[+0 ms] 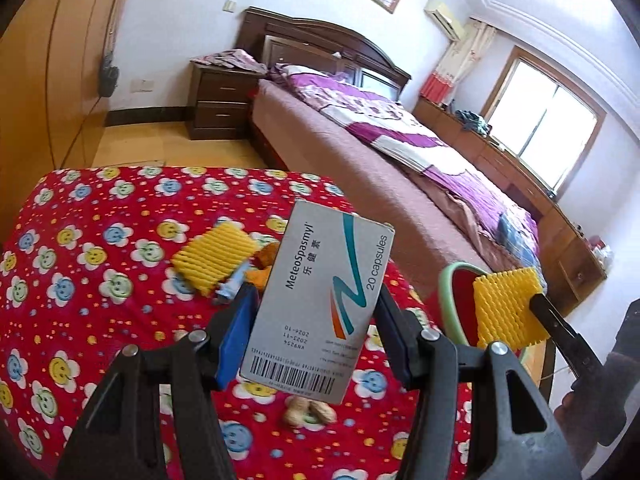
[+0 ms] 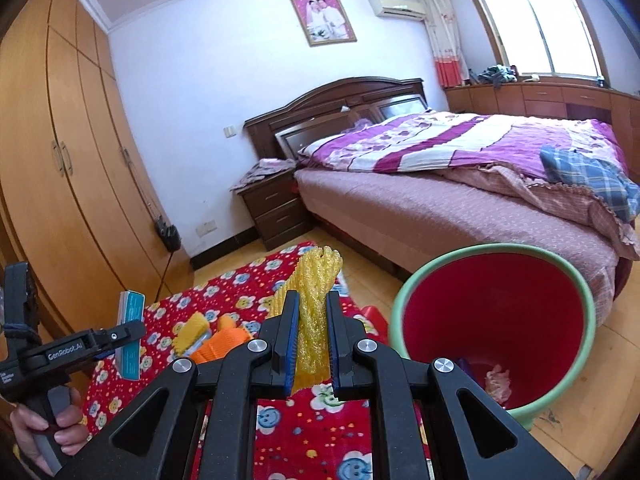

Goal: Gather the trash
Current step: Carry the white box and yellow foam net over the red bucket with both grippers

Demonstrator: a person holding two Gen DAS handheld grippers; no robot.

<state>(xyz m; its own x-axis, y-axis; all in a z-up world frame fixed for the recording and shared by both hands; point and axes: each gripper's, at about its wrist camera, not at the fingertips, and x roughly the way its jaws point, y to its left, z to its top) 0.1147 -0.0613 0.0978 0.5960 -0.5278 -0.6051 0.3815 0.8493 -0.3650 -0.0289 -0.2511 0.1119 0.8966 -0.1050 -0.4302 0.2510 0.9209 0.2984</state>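
Left gripper (image 1: 316, 316): my fingers are clamped on the two long sides of a grey medicine box (image 1: 320, 300), which I hold tilted above the red flowered cloth (image 1: 100, 272).
Medicine box: print reads "MeteoSpasmyl" and "20 capsules", barcode end toward me; in the right wrist view it shows edge-on (image 2: 130, 332) in the left gripper (image 2: 130, 334).
Right gripper (image 2: 312, 344): my fingers are pressed narrow around a yellow foam net (image 2: 318, 320), squashed into an upright strip between the blue pads (image 2: 289, 344).
Held foam net: from the left wrist view it sits (image 1: 508, 308) in front of the bin's opening, pinched by the right gripper (image 1: 534, 302).
Bin (image 2: 568, 396): red inside with a pale green rim, on the wooden floor just right of the cloth, a few scraps at its bottom.
Still on the cloth: a second yellow foam net (image 1: 214, 258), orange pieces (image 1: 262, 266) touching it, and peanut shells (image 1: 310, 414) below the box.
Background: bed (image 2: 440, 200) beyond the cloth and the bin.
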